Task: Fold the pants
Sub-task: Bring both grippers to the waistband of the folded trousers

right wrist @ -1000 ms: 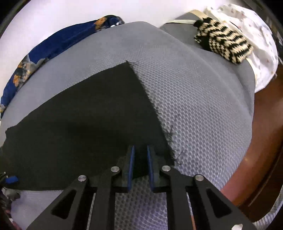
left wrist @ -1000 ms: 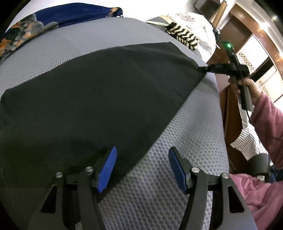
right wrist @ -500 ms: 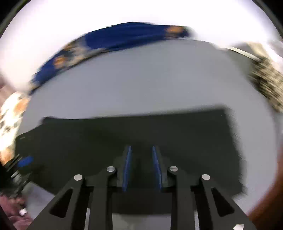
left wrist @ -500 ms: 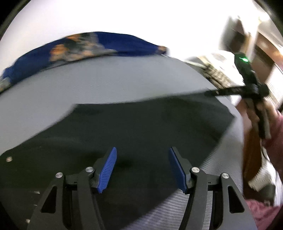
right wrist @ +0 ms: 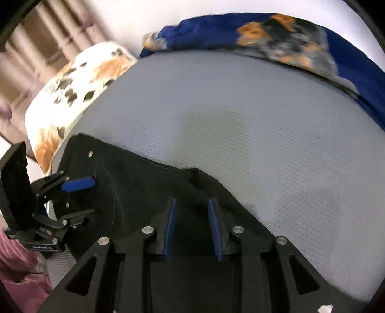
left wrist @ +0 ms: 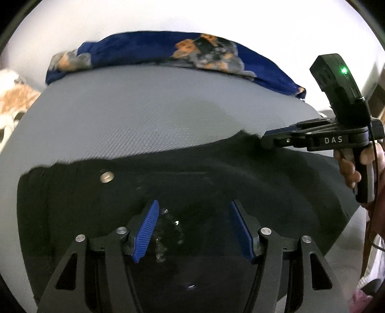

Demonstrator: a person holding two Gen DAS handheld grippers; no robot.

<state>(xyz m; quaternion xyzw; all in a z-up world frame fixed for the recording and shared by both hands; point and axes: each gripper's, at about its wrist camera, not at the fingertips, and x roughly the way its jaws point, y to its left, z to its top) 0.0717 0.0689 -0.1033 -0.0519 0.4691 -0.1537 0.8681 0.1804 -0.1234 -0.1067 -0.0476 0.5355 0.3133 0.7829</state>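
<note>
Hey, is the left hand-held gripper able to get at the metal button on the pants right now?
Probably yes. The left hand-held gripper is open above the black pants, and the button lies uncovered ahead of its left finger.

- Both views: strong fisheye bend; dark vignette at the corners; straight edges curve near the rim.
- Left wrist view: wall (left wrist: 192, 16) blown out to near white; mattress (left wrist: 144, 115) evenly lit, weave texture resolved mid-frame.
- Pants (left wrist: 216, 183) very dark, almost no fold detail; small specular glints on the button (left wrist: 106, 177).
- Green LED on the right gripper (left wrist: 264, 140) glows, slightly flared.
- Right wrist view: motion blur on the blue cloth (right wrist: 276, 38), spotted pillow (right wrist: 79, 84) and curtain (right wrist: 31, 55); left gripper (right wrist: 79, 192) fairly sharp.
- Soft shadow patch on the mattress centre, both views.
</note>
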